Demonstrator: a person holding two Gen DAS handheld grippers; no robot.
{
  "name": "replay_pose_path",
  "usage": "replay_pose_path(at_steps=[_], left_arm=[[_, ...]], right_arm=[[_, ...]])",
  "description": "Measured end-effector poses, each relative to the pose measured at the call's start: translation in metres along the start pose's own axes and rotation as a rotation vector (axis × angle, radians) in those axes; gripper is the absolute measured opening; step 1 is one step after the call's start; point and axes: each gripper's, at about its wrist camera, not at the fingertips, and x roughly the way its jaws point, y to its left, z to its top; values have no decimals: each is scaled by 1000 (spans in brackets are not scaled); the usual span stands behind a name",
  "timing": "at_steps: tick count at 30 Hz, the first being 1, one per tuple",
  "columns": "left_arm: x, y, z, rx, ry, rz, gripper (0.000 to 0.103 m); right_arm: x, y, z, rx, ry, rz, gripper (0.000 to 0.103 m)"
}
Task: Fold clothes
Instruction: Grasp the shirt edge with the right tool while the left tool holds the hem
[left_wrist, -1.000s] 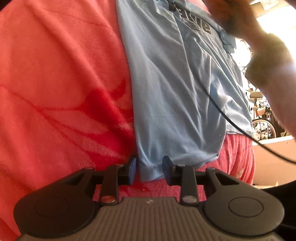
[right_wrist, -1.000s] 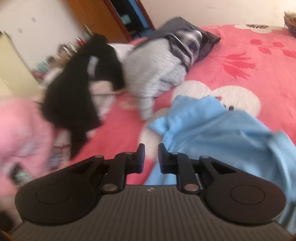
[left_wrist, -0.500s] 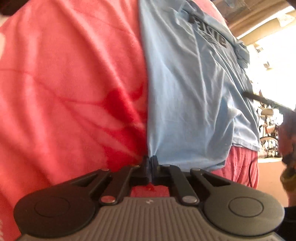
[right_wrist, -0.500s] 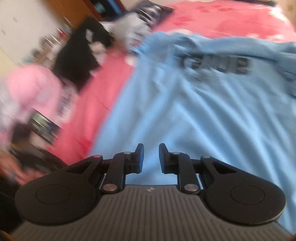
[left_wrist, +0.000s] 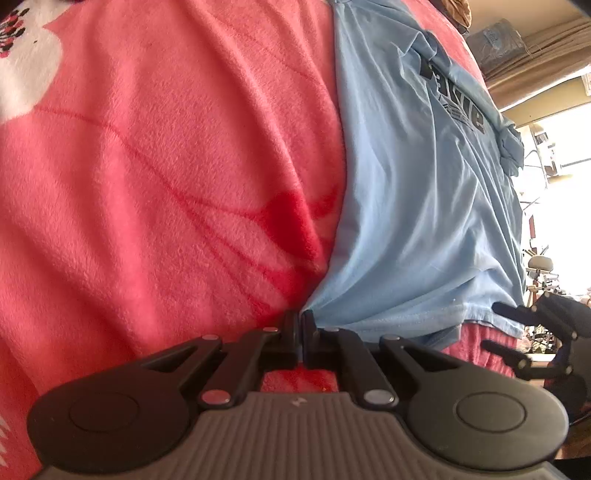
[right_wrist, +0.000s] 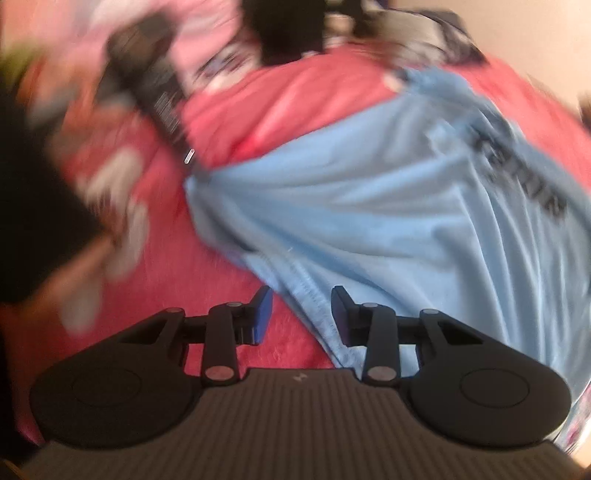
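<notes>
A light blue T-shirt (left_wrist: 417, 206) with dark lettering across its chest is lying spread out, lightly wrinkled, on a pink fleece blanket (left_wrist: 155, 177) that is showing red leaf shapes and white patches. In the left wrist view, the left gripper (left_wrist: 298, 325) is sitting low against the blanket at the shirt's bottom corner, and its two black fingers are pressing together on that corner of the hem, so the cloth is being pinched and is fanning out from the tips in small folds. From the same view, the right gripper (left_wrist: 498, 325) is showing at the right edge, near the other end of the hem, with its fingers apart. In the right wrist view, which is blurring badly, the right gripper (right_wrist: 301, 314) is hovering at the hem with its fingers (right_wrist: 263, 308) spread wide, and the stitched edge of the T-shirt (right_wrist: 369, 206) is running down between them; whether the pads are touching the cloth cannot be told. The blanket (right_wrist: 207, 295) is filling the space to the left of the shirt. Beyond the shirt, at the far side of the bed, a heap of other clothes (right_wrist: 229, 48) in pink, black and grey is lying in a smear too blurred to sort out.
</notes>
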Motion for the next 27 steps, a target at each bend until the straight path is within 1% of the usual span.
replay_pose_path(at_steps=[2, 4, 6, 7, 9, 10, 11, 13, 15, 19, 24, 27], left_arm=[[0, -1, 0, 1, -4, 2, 2], [1, -1, 0, 5, -8, 4, 2], [1, -3, 0, 12, -10, 6, 2], [2, -3, 0, 16, -11, 8, 3], [3, -4, 2, 18, -12, 9, 3], [4, -4, 3, 20, -13, 9, 3], [6, -6, 3, 16, -14, 10, 3], [6, -7, 4, 17, -16, 9, 3], [7, -7, 4, 24, -18, 10, 3], [10, -7, 5, 24, -21, 13, 3], [4, -1, 1, 30, -22, 11, 3], [6, -1, 2, 32, -18, 10, 3]], right_arm=[[9, 13, -3, -110, 41, -27, 34], [19, 21, -6, -192, 77, -72, 33], [24, 27, -10, -250, 92, -126, 32], [22, 31, -10, -261, 85, -130, 32], [15, 36, -9, -255, 48, -111, 31], [12, 39, -8, -253, 30, -102, 28], [12, 41, -8, -254, 32, -96, 25], [14, 43, -9, -253, 41, -89, 14], [18, 43, -11, -241, 51, -78, 11], [28, 47, -10, -239, 37, -89, 9], [35, 47, -9, -283, 43, -122, 9], [38, 45, -9, -279, 47, -122, 9]])
